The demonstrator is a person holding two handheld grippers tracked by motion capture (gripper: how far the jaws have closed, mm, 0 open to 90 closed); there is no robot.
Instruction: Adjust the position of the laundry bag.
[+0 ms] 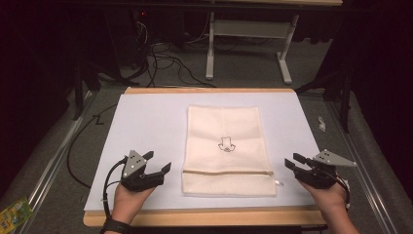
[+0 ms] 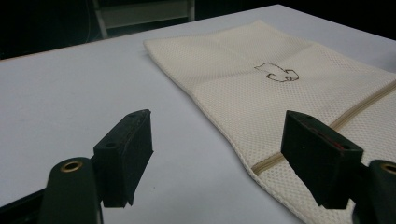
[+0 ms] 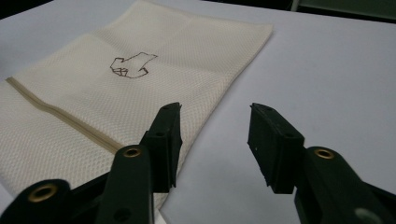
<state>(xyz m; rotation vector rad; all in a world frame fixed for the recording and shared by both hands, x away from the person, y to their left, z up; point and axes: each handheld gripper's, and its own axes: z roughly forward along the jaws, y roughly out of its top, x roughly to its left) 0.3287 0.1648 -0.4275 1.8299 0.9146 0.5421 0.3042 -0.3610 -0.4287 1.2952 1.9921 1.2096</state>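
Dark room beyond the worktop (image 1: 146, 126); grey carpet floor, a tangle of black cables (image 1: 160, 61) and a white table frame (image 1: 248, 44) well behind it. Worktop has a pale sheet on top, with a wooden edge showing at the near and far sides.

Cream mesh bag (image 1: 226, 146) lies flat near the middle of the worktop, long side running away from the person. Small dark outline drawing (image 1: 225, 144) sits about the centre of the bag. Zipper (image 1: 226, 171) crosses the bag close to its near end; its pull (image 1: 279, 183) pokes out just past the bag's right edge.

Left gripper (image 1: 159, 162) is left of the bag, near the bag's near-left corner, held in the person's left hand (image 1: 127, 197), which wears a dark wristband. Fingers (image 2: 126, 154) are spread apart and hold nothing. In the left gripper view the bag's edge and the zipper's end lie between and just beyond the fingers, the worktop bare under the left one.

Right gripper (image 1: 293, 161) is right of the bag, near the bag's near-right corner, held in the right hand (image 1: 331, 200). Its fingers (image 3: 275, 149) are also apart and empty. In the right gripper view the bag's right edge runs under the left finger; the zipper line is off to the left of it.

Neither gripper touches the bag as far as the high view shows. Green packet (image 1: 12, 214) lies on the floor, far left of the worktop.
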